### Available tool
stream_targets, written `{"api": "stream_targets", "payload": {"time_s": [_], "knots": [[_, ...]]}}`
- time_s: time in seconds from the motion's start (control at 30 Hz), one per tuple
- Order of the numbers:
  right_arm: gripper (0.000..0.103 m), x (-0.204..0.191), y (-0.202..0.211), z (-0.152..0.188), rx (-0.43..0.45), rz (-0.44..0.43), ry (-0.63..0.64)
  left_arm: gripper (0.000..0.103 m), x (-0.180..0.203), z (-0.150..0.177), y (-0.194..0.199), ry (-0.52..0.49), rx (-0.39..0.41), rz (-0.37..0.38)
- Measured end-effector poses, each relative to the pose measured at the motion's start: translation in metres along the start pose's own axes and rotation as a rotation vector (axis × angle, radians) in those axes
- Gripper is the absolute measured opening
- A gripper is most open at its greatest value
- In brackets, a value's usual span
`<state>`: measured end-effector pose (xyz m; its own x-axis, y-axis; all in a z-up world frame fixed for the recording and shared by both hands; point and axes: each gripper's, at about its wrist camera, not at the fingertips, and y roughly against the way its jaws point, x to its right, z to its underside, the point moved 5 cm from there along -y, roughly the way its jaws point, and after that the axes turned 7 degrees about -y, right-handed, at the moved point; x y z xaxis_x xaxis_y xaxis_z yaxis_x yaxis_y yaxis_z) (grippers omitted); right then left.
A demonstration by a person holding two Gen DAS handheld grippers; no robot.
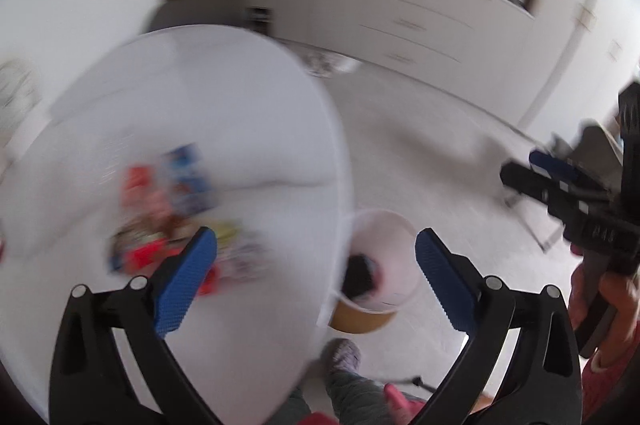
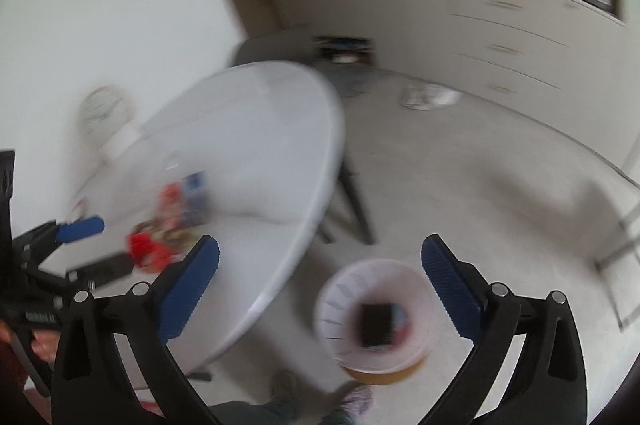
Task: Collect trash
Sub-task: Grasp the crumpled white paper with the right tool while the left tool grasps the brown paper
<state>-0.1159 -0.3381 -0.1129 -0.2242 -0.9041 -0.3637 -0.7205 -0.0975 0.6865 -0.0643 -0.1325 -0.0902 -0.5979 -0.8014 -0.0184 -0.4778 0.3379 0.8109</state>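
Both views are motion-blurred. A pile of colourful wrappers (image 1: pixel 168 221) in red, blue and yellow lies on the white round table (image 1: pixel 180 105). The pile also shows in the right wrist view (image 2: pixel 168 225). A white trash bin (image 2: pixel 372 317) with a brown base stands on the floor beside the table, with a dark item and other trash inside. The bin shows in the left wrist view (image 1: pixel 380 265) too. My left gripper (image 1: pixel 316 281) is open and empty, over the table edge and the bin. My right gripper (image 2: pixel 320 285) is open and empty, above the bin.
A dark chair (image 2: pixel 280 45) stands behind the table. Cream drawers (image 2: pixel 520 37) line the far wall, with appliances above. The person's slippered feet (image 2: pixel 356 397) are near the bin. A metal frame (image 2: pixel 624 257) stands at the right. A small fan (image 2: pixel 104 113) is at the table's left.
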Motion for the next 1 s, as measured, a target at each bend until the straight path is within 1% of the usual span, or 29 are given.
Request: {"api": "stream_targets", "payload": {"time_s": [0.07,0.1,0.2,0.27,0.33,0.4,0.5,0.53,0.57,0.6,0.63,0.67,0.7,0.73,0.87,0.93,0.97,1.0], "knots": [[0.1,-0.036,-0.023,0.005,-0.053,-0.088,0.044,0.095,-0.035,0.013,0.008,0.082,0.0,-0.047],[0.1,-0.056,-0.04,0.01,-0.09,-0.136,0.069,0.095,-0.057,0.022,0.009,0.129,-0.008,-0.082],[0.1,-0.092,-0.08,0.026,-0.17,-0.201,0.123,0.095,-0.092,0.045,0.009,0.211,-0.028,-0.125],[0.1,-0.111,-0.114,0.037,-0.229,-0.204,0.15,0.095,-0.117,0.06,0.002,0.258,-0.056,-0.155],[0.1,-0.123,-0.151,0.049,-0.294,-0.186,0.154,0.095,-0.137,0.074,-0.011,0.291,-0.092,-0.161],[0.099,-0.124,-0.177,0.058,-0.352,-0.164,0.137,0.095,-0.153,0.081,-0.026,0.319,-0.125,-0.154],[0.092,-0.124,-0.201,0.072,-0.423,-0.164,0.088,0.094,-0.168,0.085,-0.053,0.35,-0.157,-0.129],[0.085,-0.126,-0.205,0.078,-0.437,-0.162,0.074,0.093,-0.169,0.084,-0.058,0.351,-0.166,-0.134],[0.081,-0.125,-0.209,0.081,-0.455,-0.163,0.055,0.093,-0.172,0.083,-0.065,0.351,-0.172,-0.131],[0.07,-0.125,-0.212,0.084,-0.473,-0.171,0.036,0.093,-0.172,0.081,-0.073,0.345,-0.182,-0.127],[0.058,-0.125,-0.211,0.085,-0.481,-0.179,0.025,0.088,-0.172,0.082,-0.08,0.338,-0.195,-0.13],[0.051,-0.126,-0.211,0.086,-0.488,-0.187,0.015,0.084,-0.173,0.086,-0.081,0.334,-0.199,-0.127],[0.04,-0.126,-0.21,0.086,-0.49,-0.192,0.01,0.081,-0.173,0.085,-0.09,0.326,-0.215,-0.124],[0.035,-0.126,-0.205,0.085,-0.489,-0.193,0.012,0.077,-0.174,0.088,-0.096,0.321,-0.226,-0.132],[0.032,-0.129,-0.194,0.081,-0.467,-0.203,-0.004,0.061,-0.176,0.091,-0.112,0.33,-0.248,-0.122],[0.031,-0.132,-0.19,0.077,-0.457,-0.212,-0.016,0.046,-0.178,0.094,-0.115,0.337,-0.256,-0.114],[0.031,-0.133,-0.186,0.075,-0.45,-0.218,-0.02,0.042,-0.179,0.094,-0.117,0.34,-0.261,-0.111],[0.031,-0.135,-0.183,0.074,-0.444,-0.224,-0.025,0.034,-0.181,0.095,-0.117,0.345,-0.266,-0.111]]}}
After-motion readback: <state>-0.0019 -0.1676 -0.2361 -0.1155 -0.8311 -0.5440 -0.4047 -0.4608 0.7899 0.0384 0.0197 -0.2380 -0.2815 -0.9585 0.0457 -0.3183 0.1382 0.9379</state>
